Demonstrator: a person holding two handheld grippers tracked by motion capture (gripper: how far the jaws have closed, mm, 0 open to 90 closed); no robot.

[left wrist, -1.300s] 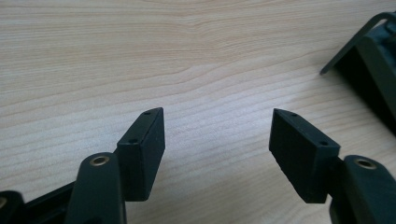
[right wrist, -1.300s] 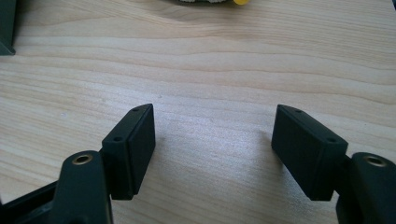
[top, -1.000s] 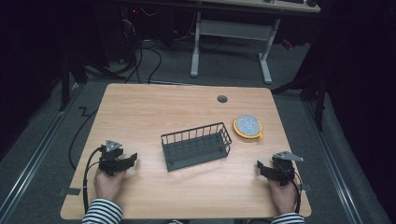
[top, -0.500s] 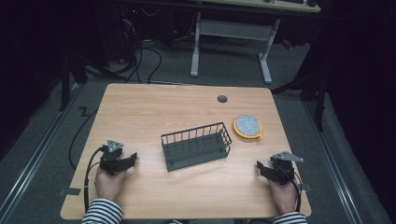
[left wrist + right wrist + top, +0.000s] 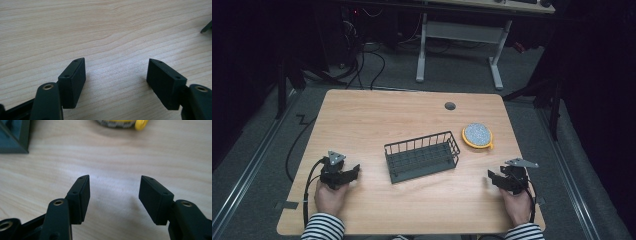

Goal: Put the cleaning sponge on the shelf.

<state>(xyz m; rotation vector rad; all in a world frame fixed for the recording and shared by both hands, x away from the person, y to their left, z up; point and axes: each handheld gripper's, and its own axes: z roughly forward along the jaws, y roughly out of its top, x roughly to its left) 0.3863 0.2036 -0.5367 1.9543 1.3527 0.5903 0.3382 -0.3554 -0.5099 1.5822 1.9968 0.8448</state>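
Observation:
A dark wire basket [image 5: 418, 144] stands empty mid-table. To its right lies a round grey-speckled disc with a yellow rim [image 5: 477, 134], whose edge also runs along the top of the right gripper view [image 5: 120, 122]. My left gripper [image 5: 356, 169] rests on the wood left of the basket and points toward it. Its jaws [image 5: 116, 72] have just been opening and only bare wood lies between them. My right gripper [image 5: 491, 177] sits at the front right and points left. Its jaws [image 5: 113, 192] have just been closing, still apart, with nothing between them.
The wooden table [image 5: 377, 115] has a small grey cable hole [image 5: 450, 106] near its far edge. A basket corner [image 5: 12, 137] lies ahead-left of the right jaws. Beyond the table are cables on the floor and a second desk's legs [image 5: 421, 50].

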